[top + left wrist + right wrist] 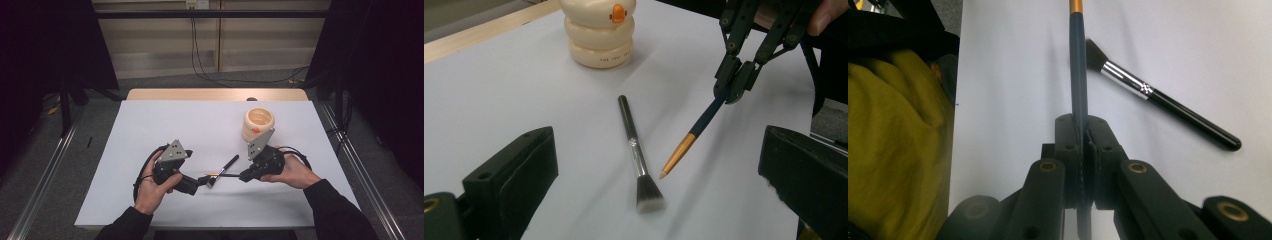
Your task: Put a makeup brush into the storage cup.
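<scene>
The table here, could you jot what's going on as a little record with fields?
surface: white table
right gripper: shut on a dark blue pencil-like stick with a gold tip, held above the table
left gripper: open, holding nothing, pointed at the brush
makeup brush: black handle, lying flat between the grippers, bristles toward the left gripper
holder: cream stacked-ring cup with an orange beak, standing upright farther back

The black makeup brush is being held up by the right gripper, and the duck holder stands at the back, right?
Not quite. The black makeup brush lies flat on the table, untouched. The right gripper holds the dark blue pencil with the gold end, jaws shut on it, as the right gripper view shows. The duck holder does stand at the back.
</scene>
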Tool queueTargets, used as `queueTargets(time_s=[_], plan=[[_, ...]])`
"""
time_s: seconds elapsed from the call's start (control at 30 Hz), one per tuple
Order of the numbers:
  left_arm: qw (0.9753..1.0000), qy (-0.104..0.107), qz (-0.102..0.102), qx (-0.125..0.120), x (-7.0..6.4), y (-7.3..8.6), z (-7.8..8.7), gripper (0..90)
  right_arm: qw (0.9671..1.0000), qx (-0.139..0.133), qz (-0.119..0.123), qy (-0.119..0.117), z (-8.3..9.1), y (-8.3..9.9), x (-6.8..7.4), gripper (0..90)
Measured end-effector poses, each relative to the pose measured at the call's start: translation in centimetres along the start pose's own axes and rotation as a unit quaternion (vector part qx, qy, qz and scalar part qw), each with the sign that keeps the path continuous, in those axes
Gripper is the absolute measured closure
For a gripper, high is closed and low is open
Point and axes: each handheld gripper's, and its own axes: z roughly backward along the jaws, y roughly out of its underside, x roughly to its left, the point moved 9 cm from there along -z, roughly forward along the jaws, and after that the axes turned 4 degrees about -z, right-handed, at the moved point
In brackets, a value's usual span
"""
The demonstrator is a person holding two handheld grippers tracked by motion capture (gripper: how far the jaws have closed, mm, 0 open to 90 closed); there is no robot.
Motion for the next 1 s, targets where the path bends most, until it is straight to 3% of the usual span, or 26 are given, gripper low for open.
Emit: queueTargets(time_s=[0.2, 0.23, 0.3, 0.4, 0.43, 0.57, 0.77, 0.93, 1.0], plan=[[0.9999, 0.002, 0.008, -0.008, 0.1, -0.1, 0.3, 2.4, 0.9996, -0.019, -0.018, 0.008, 0.3, 0.3, -0.2, 85.3], [0.9999, -0.001, 0.009, -0.014, 0.2, -0.2, 0.3, 2.3, 0.9995, -0.02, -0.021, 0.011, 0.4, 0.3, -0.2, 85.3], [0.9998, -0.004, 0.011, -0.017, 0.3, -0.3, 0.4, 2.3, 0.9991, -0.032, -0.026, -0.004, 0.6, 0.3, 0.0, 85.3], [0.9991, -0.026, 0.01, -0.031, 0.6, -0.6, 0.6, 2.0, 0.9979, -0.056, -0.033, 0.0, 0.9, 0.1, -0.3, 85.3], [0.9991, -0.023, 0.01, -0.034, 0.6, -0.8, 0.6, 1.7, 0.9974, -0.062, -0.036, -0.001, 1.1, 0.0, -0.3, 85.3], [0.9985, -0.029, 0.014, -0.043, 0.8, -0.9, 0.8, 1.8, 0.9948, -0.095, -0.037, 0.001, 1.6, -0.4, -0.4, 85.3], [0.9976, -0.035, 0.011, -0.058, 0.9, -1.2, 1.2, 1.8, 0.9919, -0.121, -0.038, 0.007, 1.8, -0.8, -0.4, 85.3], [0.9964, -0.057, 0.007, -0.062, 1.3, -1.3, 1.3, 4.0, 0.9904, -0.132, -0.038, 0.008, 2.1, -1.0, -0.4, 85.3], [0.9963, -0.055, 0.009, -0.065, 1.3, -1.3, 1.3, 3.5, 0.991, -0.129, -0.033, 0.013, 2.2, -1.1, -0.2, 85.3]])
